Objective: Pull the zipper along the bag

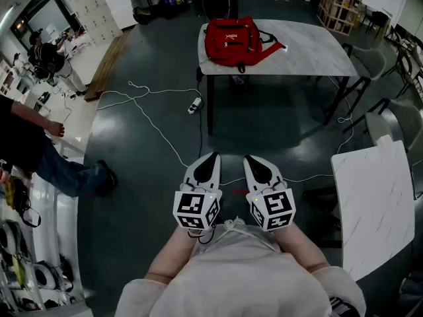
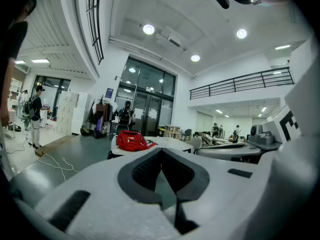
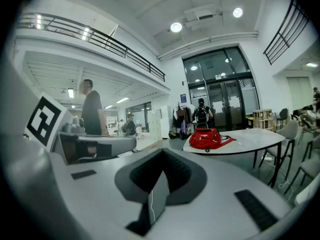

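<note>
A red backpack [image 1: 232, 40] lies on a marble-topped table [image 1: 310, 48] across the room, far ahead of me. It also shows small in the left gripper view as the red backpack [image 2: 131, 141], and in the right gripper view as the red backpack [image 3: 207, 138]. My left gripper [image 1: 210, 158] and right gripper [image 1: 252, 159] are side by side close to my body, above the dark floor and well short of the table. Both point roughly level toward the bag. The left gripper [image 2: 161, 155] has its jaws together with nothing between them. The right gripper [image 3: 162, 155] is the same.
White cables [image 1: 153, 114] and a power strip [image 1: 194, 104] lie on the floor between me and the table. A person [image 1: 46, 154] stands at the left. A white table [image 1: 373, 203] is at my right, with chairs [image 1: 373, 61] and a wooden crate [image 1: 340, 6] farther back.
</note>
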Demonstrator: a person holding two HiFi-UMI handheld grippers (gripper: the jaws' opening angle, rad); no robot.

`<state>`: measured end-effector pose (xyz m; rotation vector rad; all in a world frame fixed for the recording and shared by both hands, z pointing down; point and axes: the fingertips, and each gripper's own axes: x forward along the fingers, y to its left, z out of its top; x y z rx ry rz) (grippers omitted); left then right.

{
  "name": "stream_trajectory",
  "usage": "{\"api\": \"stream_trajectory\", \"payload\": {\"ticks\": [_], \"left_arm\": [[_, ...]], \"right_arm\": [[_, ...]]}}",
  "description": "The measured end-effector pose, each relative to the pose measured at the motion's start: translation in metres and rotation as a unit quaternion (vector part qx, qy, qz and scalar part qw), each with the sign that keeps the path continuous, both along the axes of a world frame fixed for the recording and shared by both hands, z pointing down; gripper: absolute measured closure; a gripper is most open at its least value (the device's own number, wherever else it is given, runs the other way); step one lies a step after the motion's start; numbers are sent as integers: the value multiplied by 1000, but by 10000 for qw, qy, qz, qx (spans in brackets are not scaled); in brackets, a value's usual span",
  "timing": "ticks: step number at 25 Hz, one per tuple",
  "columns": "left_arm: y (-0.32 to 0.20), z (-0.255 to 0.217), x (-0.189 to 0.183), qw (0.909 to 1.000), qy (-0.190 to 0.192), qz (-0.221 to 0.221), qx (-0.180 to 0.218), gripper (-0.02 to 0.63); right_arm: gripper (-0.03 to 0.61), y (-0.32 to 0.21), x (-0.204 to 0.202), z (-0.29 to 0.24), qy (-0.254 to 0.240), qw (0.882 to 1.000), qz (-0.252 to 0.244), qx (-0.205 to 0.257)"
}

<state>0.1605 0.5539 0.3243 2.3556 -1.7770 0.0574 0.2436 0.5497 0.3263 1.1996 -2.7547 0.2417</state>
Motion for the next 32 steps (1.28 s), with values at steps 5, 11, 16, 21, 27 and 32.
{"api": "stream_trajectory", "payload": {"ticks": [5,11,16,21,27,32], "left_arm": [[-8,3,3,10000,-13,73,-46,594],[-16,4,8,9999,-23,124,-107,594],[-22,9,12,9998,-25,136,-134,594],[-29,19,0,9996,21,57,-274,594],[-59,27,-22,9994,111,-1,-336,594],[-105,43,-50,9987,201,139,-446,594]], "right_arm": [[552,-5,1,4,6,10000,0,-37],[552,-12,5,13,76,9997,67,-211],[551,-22,12,23,-52,9990,183,-396],[551,-28,1,32,-45,9986,102,-522],[551,-59,-15,38,-13,9980,135,-610],[551,-107,-40,51,-51,9970,342,-686]]}}
